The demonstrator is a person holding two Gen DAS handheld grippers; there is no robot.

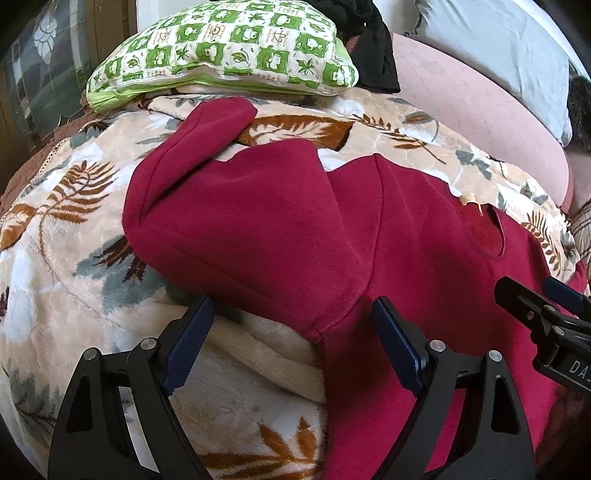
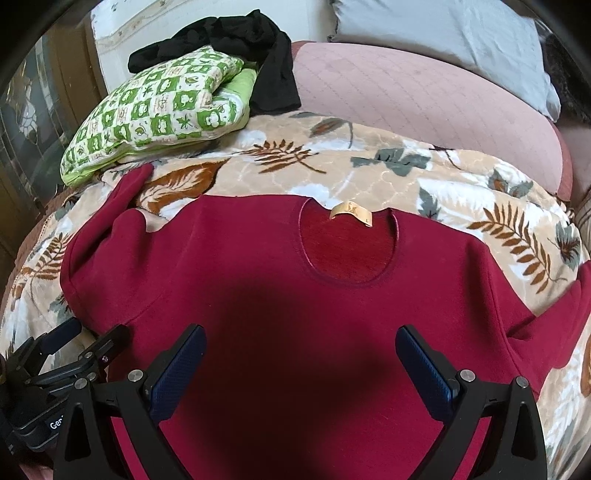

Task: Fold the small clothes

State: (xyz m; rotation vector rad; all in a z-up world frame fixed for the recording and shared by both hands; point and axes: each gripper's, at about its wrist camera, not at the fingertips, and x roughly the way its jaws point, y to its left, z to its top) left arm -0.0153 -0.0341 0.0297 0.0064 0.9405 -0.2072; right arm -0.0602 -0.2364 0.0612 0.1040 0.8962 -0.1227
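Observation:
A dark red sweater (image 2: 258, 266) lies flat, front up, on a leaf-patterned blanket (image 2: 369, 173), neck hole and tan label (image 2: 351, 212) facing away. Its left sleeve (image 1: 221, 122) stretches toward the pillow. My left gripper (image 1: 293, 314) is open, hovering over the sweater's left armpit and side edge; it also shows in the right wrist view (image 2: 92, 338). My right gripper (image 2: 300, 345) is open and empty above the sweater's chest; it shows at the right edge of the left wrist view (image 1: 535, 295).
A green-and-white checked pillow (image 2: 155, 110) lies at the back left with a black garment (image 2: 266, 59) on it. A pink quilted cushion (image 2: 424, 103) and a grey pillow (image 2: 443, 33) lie behind the blanket. A dark cabinet (image 1: 37, 81) stands at the left.

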